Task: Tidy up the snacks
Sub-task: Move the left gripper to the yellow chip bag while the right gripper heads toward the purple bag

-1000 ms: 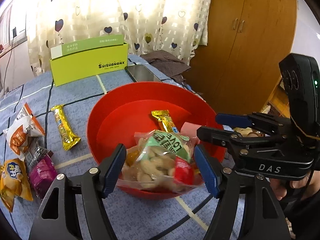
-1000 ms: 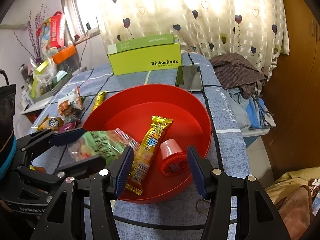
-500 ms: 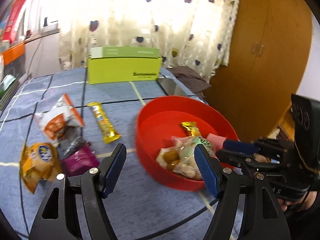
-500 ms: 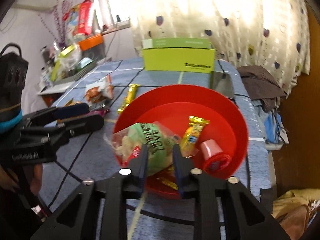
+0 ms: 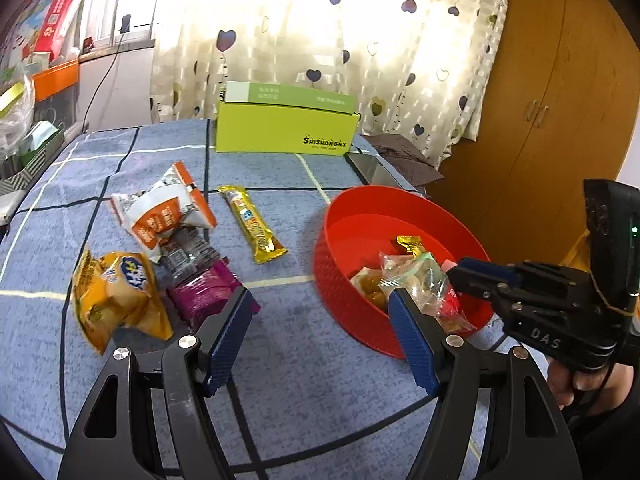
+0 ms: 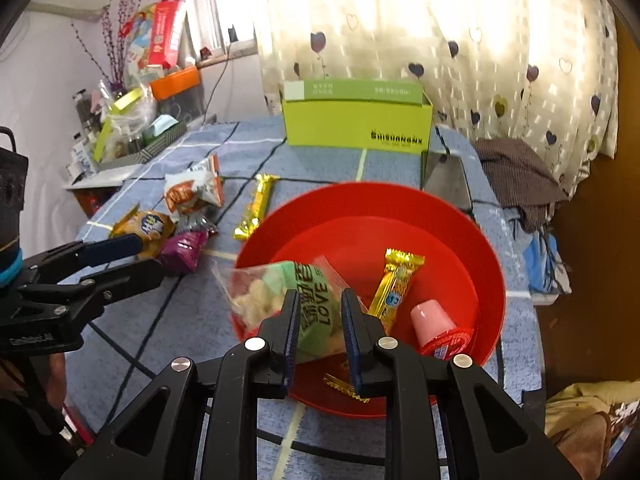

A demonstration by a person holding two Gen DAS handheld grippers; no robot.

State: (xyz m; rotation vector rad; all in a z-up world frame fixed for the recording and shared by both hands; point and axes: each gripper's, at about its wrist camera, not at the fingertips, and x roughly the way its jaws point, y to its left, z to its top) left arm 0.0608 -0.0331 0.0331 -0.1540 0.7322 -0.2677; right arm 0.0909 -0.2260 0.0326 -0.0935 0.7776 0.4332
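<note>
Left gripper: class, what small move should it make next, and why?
Probably slide the left gripper across and lower it to straddle the purple packet. Its jaws stand open and empty, that packet lies on the table right by one finger, and it is outside the red bowl, where other snacks already lie.

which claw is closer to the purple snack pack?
Left. The left claw hangs open right beside the purple snack pack, not touching it. The right claw is over the red bowl, pinching the green snack bag.
</note>
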